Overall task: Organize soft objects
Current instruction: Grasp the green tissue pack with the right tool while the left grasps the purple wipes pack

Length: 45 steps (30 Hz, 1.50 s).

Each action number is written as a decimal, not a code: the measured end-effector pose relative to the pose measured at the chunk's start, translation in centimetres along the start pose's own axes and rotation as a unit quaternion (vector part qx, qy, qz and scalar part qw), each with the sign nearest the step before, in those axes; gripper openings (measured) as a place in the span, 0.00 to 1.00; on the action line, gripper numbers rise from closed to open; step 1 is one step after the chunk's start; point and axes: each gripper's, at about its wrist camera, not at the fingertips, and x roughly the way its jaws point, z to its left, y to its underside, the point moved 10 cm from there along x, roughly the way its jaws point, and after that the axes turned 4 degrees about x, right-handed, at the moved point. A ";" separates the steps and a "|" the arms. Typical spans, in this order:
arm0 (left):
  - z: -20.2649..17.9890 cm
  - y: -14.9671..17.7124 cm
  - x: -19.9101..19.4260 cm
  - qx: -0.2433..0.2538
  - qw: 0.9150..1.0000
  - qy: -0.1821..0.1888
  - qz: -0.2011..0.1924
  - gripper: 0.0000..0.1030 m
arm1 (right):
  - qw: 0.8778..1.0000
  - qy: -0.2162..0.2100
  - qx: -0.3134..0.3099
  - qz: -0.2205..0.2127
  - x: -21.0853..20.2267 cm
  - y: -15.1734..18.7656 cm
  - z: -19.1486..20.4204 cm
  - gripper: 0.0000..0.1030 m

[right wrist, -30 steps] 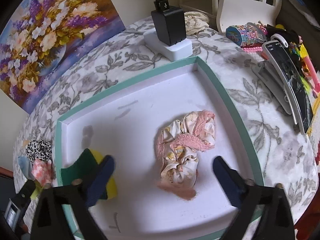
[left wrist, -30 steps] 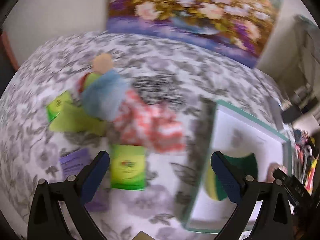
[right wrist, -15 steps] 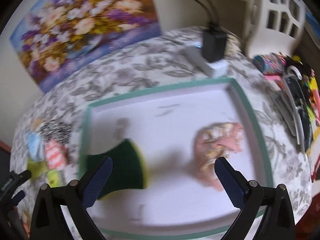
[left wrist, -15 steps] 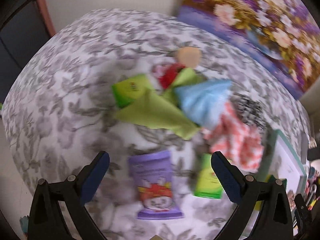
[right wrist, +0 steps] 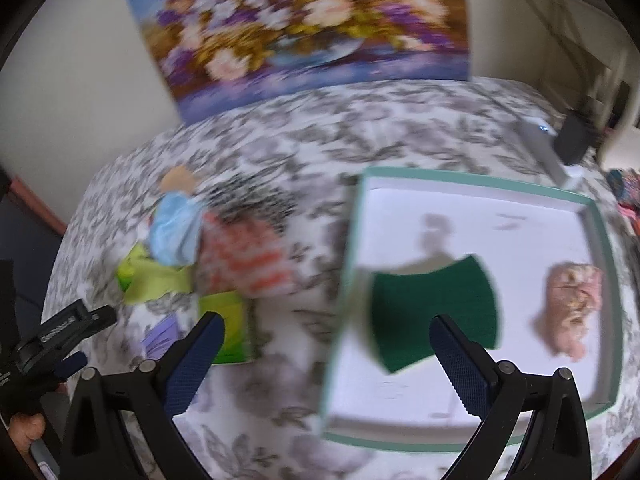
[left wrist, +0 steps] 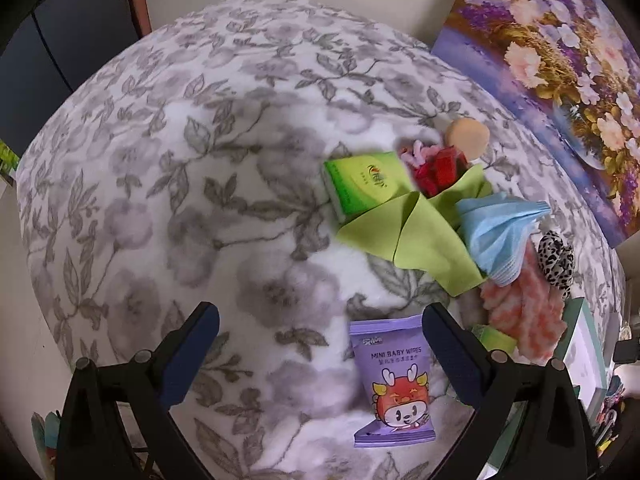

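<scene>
My left gripper (left wrist: 320,356) is open above the floral cloth, with a purple baby wipes pack (left wrist: 390,380) lying between its fingers. Beyond it lie a green tissue pack (left wrist: 360,186), a lime cloth (left wrist: 416,236), a blue face mask (left wrist: 496,232), a red-and-white cloth (left wrist: 524,316), a leopard scrunchie (left wrist: 556,258), red fabric (left wrist: 438,172) and a tan round puff (left wrist: 468,136). My right gripper (right wrist: 326,354) is open and holds nothing. It hovers by the left rim of the teal-edged white tray (right wrist: 472,184). In the tray lie a green sponge (right wrist: 436,312) and a pink floral scrunchie (right wrist: 572,308).
A flower painting (left wrist: 560,68) leans on the wall behind the table. A white power strip with a black plug (right wrist: 560,148) sits past the tray. The left gripper's body (right wrist: 52,344) and a hand show at the right wrist view's left edge. Another green pack (right wrist: 228,328) lies near the tray.
Both grippers have swung left. The left view now has the wipes pack between its fingers, the tray almost out of sight. The right view shifted from over the tray to its left rim.
</scene>
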 end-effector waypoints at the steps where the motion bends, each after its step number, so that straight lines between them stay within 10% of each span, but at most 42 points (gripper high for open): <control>1: 0.0 0.0 0.2 -0.002 1.000 0.001 0.001 0.98 | 1.000 -0.008 -0.004 0.006 0.4 0.3 0.9 1.00; 21: -1.4 2.4 3.3 -0.012 0.997 0.022 0.071 0.98 | 0.994 0.004 -0.082 0.067 7.6 3.7 6.6 0.94; 39: -5.7 3.9 4.5 0.058 0.994 0.027 0.091 0.98 | 0.988 0.022 -0.133 0.073 8.4 4.2 6.9 0.50; 45: -7.5 4.6 5.5 0.087 0.991 -0.001 0.102 0.98 | 0.989 0.019 -0.118 0.084 7.7 4.3 5.3 0.50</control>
